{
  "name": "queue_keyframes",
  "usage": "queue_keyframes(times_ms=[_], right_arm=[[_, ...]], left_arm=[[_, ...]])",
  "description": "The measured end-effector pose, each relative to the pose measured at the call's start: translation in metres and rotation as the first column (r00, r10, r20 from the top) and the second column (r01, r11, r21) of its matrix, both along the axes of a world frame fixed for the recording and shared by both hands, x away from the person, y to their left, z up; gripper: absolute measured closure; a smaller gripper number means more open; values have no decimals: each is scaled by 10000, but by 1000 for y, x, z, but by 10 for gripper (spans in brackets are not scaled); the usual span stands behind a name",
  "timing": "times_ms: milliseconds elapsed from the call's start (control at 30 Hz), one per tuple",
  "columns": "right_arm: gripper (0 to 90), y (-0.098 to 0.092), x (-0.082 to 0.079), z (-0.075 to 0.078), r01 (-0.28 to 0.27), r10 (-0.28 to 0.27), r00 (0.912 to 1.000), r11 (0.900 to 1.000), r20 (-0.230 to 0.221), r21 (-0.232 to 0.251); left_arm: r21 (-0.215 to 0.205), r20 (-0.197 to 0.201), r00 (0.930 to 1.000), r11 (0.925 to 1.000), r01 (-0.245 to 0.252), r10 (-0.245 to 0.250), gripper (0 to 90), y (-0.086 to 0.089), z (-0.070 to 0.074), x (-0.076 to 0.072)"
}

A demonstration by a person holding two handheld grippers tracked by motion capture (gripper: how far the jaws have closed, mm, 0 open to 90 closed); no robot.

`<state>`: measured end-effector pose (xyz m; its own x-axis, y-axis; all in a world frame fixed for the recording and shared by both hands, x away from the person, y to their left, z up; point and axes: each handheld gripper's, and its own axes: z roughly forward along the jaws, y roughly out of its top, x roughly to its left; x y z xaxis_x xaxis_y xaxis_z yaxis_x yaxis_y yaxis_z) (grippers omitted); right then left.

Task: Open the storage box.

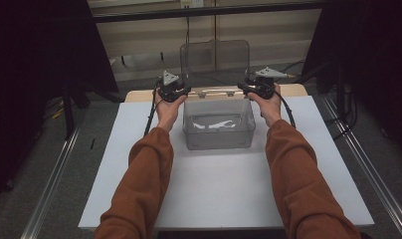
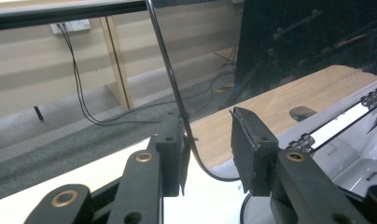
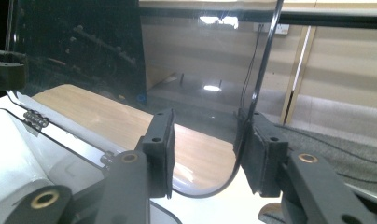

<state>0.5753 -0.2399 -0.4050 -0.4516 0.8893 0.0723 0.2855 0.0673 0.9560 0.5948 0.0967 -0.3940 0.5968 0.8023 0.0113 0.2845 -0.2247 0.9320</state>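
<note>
White desk [image 1: 214,189] under my arms, a strip of bare wood [image 1: 139,94] along its far edge, grey carpet [image 1: 35,164] either side, pale wall panels and trailing cables behind. A clear box [image 1: 218,128] sits at the desk's far middle, its clear lid [image 1: 215,60] standing up on hinges. What lies white in the box's bottom I cannot make out through the plastic. Both sleeves are cut off at the bottom edge. My arms reach forward, one at each rear corner of the box. My left gripper [image 2: 207,149] is released, the lid's edge loose between its jaws. My right gripper [image 3: 203,156] likewise straddles the lid's edge; one pad lies against it, the other stands clear.
</note>
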Motion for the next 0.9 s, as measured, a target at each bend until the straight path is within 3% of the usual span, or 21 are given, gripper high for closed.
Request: queue_keyframes(times_ms=[133, 400, 700, 900], right_arm=[[567, 1, 1, 0, 124, -120, 9998, 9997, -186, 195], [536, 4, 1, 3, 196, -191, 9988, 9998, -450, 94], [527, 5, 5, 3, 351, -342, 9967, 9993, -741, 110], [512, 6, 8, 3, 382, -365, 9945, 9991, -986, 154]], left_arm=[[-187, -185, 9997, 9997, -145, 141, 643, -2, -1, 1], [-312, -564, 9984, 9995, -55, 38, 615, -1, 2, 1], [-69, -766, 9970, 9999, -84, 79, 596, -3, 0, 4], [-136, -954, 9954, 9999, -67, 54, 596, -2, 0, 7]])
